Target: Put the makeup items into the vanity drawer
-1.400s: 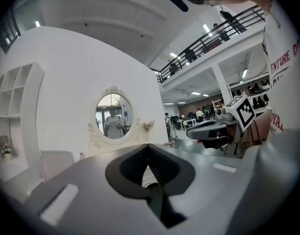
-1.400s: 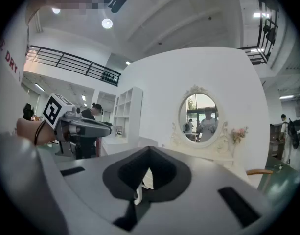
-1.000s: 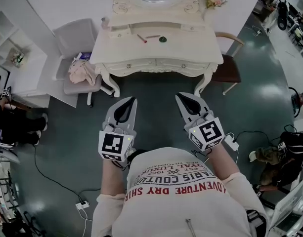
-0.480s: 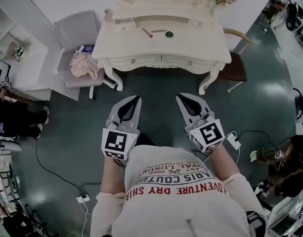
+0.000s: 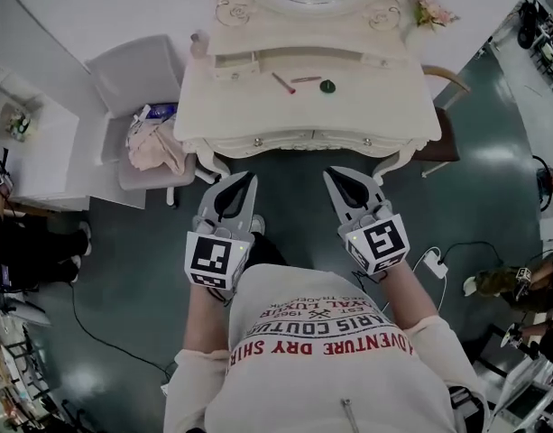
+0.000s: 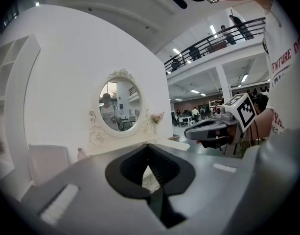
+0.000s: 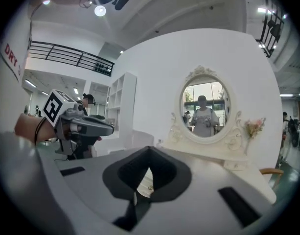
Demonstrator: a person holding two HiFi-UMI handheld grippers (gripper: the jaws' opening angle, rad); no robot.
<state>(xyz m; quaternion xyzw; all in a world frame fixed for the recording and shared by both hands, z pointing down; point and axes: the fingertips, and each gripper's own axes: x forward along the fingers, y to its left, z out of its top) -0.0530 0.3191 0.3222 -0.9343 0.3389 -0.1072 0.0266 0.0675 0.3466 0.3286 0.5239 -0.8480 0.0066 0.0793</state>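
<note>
A cream vanity with an oval mirror stands ahead, its two front drawers closed. On its top lie a red-tipped stick, a slim pink stick and a small dark round item. My left gripper and right gripper hover side by side just short of the vanity's front edge, both shut and empty. In the left gripper view the mirror is ahead and the right gripper shows at the right. The right gripper view faces the mirror.
A grey chair with pink cloth on its seat stands left of the vanity. A brown chair is at the right. Pink flowers and a small bottle sit on the vanity. Cables and a power strip lie on the floor.
The vanity has come closer in the head view; both grippers now reach its front edge. Their jaws stay the same.
</note>
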